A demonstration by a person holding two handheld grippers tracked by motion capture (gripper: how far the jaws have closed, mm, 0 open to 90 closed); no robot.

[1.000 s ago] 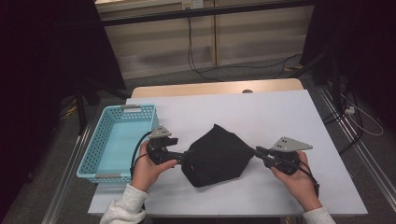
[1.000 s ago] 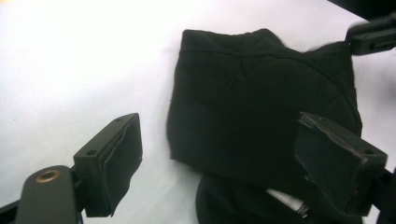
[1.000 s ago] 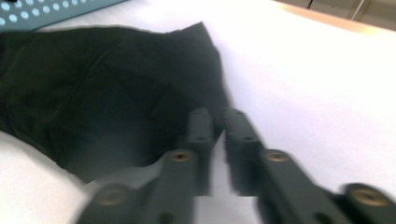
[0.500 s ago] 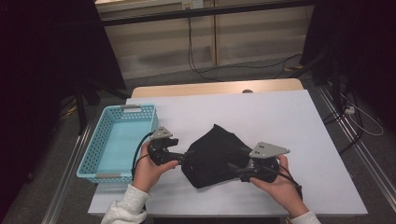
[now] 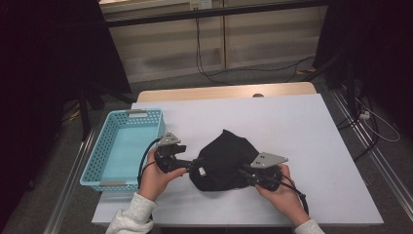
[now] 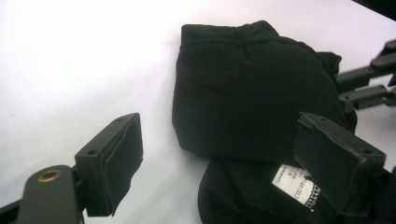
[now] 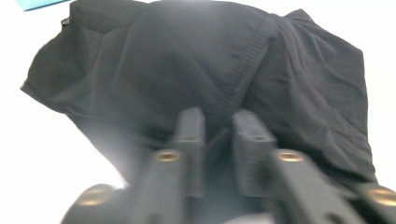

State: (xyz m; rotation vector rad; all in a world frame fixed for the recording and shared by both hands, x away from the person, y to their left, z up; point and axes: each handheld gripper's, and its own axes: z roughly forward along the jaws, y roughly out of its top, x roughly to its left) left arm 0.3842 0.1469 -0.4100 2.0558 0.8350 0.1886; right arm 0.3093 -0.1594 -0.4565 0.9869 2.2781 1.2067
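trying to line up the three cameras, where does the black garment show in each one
High view: black garment lies low on the white table, between the two grippers.
Left gripper view: it takes up the centre and right, white label near the right jaw.
Right gripper view: it spreads across the upper part, above the jaws.
Shared landmark: the white table.

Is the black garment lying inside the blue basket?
No, the black garment lies on the white table, to the right of the blue basket, which holds nothing.
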